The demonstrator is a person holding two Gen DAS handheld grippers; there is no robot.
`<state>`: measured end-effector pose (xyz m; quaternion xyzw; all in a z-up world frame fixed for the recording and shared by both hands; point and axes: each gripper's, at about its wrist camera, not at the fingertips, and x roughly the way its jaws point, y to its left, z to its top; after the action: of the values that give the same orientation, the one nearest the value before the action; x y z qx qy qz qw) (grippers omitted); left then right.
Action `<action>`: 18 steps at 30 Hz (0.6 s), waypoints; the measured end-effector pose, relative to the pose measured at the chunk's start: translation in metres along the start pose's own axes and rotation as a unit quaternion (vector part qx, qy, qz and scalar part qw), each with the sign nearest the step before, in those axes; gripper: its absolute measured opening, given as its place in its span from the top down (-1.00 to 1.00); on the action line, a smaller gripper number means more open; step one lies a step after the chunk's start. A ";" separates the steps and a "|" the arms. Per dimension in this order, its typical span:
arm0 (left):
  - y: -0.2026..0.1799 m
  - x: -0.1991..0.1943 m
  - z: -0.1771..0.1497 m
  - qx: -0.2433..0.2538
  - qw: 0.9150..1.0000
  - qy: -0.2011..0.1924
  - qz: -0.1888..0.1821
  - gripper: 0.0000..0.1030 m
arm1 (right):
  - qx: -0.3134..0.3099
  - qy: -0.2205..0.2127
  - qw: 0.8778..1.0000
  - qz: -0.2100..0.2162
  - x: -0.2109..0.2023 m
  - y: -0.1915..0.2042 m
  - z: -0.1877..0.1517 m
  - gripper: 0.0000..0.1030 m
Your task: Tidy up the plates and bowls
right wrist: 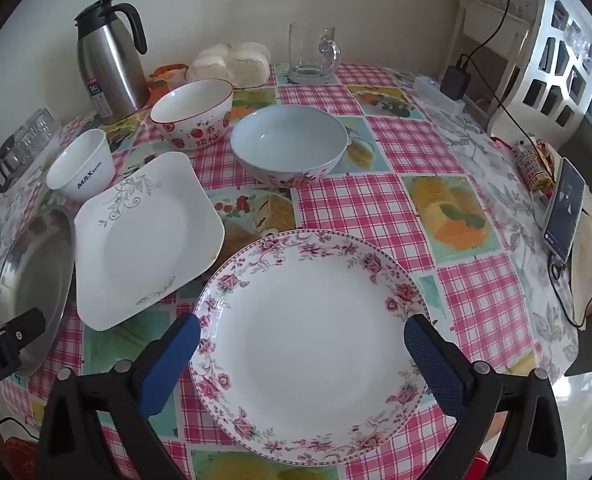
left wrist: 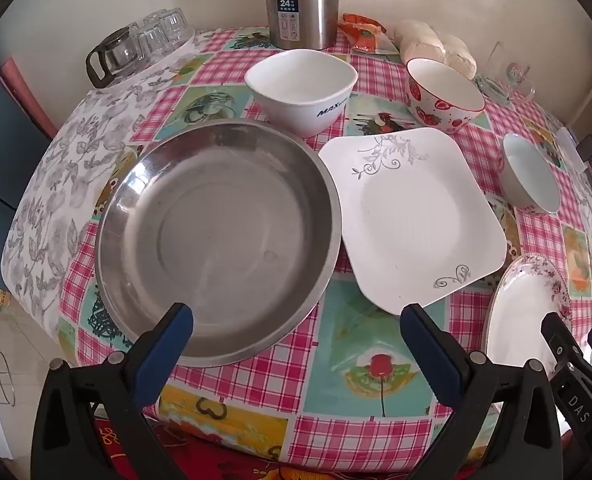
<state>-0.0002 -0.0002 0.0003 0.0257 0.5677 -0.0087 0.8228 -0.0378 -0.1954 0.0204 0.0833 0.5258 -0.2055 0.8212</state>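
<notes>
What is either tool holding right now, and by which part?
Nothing is held. The left tool hangs open above the steel plate, and the right tool hangs open above the floral plate; neither grips a rim.

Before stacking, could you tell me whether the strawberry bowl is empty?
Empty: the strawberry bowl stands upright and its white inside shows nothing in it.

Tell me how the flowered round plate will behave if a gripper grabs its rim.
The flowered plate looks like glazed ceramic, so probably stiff, slippery and breakable. It lies flat on the tablecloth, so pushing would likely slide it rather than tip it. Its shallow rim offers little to pinch.
</notes>
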 end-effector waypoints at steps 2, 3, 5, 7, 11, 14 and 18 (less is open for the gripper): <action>0.000 0.000 0.000 -0.001 1.000 -0.001 0.000 -1.00 | 0.000 0.001 1.000 0.000 0.000 0.001 0.000 -1.00; 0.000 0.000 -0.001 0.000 1.000 -0.002 0.000 -1.00 | 0.000 0.001 1.000 0.000 0.000 0.001 -0.001 -1.00; -0.001 0.000 -0.002 0.000 1.000 -0.002 0.001 -1.00 | 0.000 0.003 1.000 -0.001 0.001 0.002 -0.001 -1.00; 0.000 0.000 -0.003 -0.001 1.000 -0.002 0.001 -1.00 | -0.001 0.001 1.000 -0.001 0.001 0.003 -0.001 -1.00; -0.004 0.002 -0.002 0.009 1.000 0.006 -0.001 -1.00 | -0.002 0.001 1.000 -0.004 0.000 0.002 0.001 -1.00; -0.002 0.003 -0.002 0.009 1.000 0.007 -0.002 -1.00 | -0.004 0.003 1.000 -0.004 -0.001 0.001 0.002 -1.00; -0.003 0.003 -0.003 0.009 1.000 0.007 -0.001 -1.00 | -0.012 0.002 1.000 -0.008 0.001 0.005 0.000 -1.00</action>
<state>-0.0023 -0.0035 -0.0035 0.0331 0.5736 -0.0143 0.8184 -0.0353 -0.1916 0.0197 0.0699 0.5308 -0.2052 0.8193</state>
